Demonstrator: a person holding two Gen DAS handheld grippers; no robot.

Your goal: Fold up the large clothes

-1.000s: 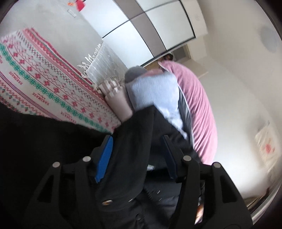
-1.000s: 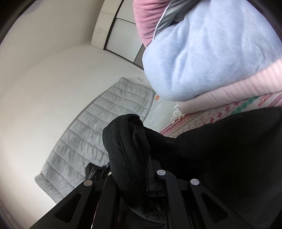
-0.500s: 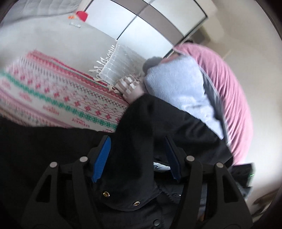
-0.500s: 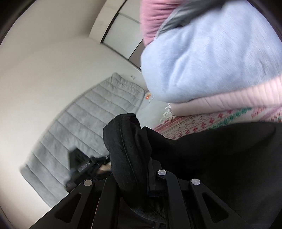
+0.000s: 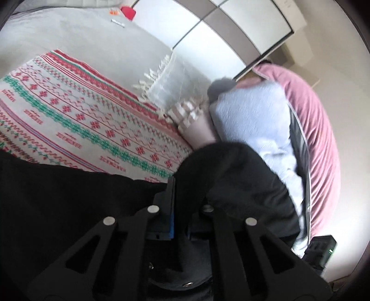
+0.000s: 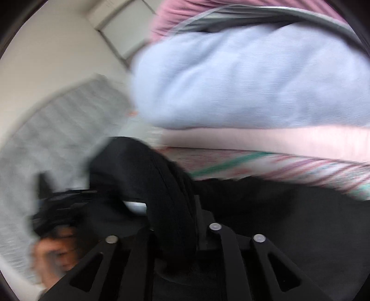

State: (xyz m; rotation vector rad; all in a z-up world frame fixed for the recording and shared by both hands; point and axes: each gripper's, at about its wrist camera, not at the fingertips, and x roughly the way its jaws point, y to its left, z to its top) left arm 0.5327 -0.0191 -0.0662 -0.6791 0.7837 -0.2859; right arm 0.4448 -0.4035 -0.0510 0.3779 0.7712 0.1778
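Left wrist: black garment fold pinched between tool fingers.

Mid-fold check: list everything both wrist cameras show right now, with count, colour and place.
black garment: one, black, spread in the foreground, a fold of it standing between each gripper's fingers
patterned blanket: one, white with red and green bands, under the garment
fringed white throw: one, white, beyond the blanket
folded stack, light-blue fleece on pale pink knit: one, at the blanket's far edge
pink cushion: one, pink, behind the stack
quilted grey cover: one, grey, left in the right wrist view
red object: one, far end of the surface
left gripper: shut on the garment
right gripper: jaws opening, garment fold between them
hand: one, blurred, lower left
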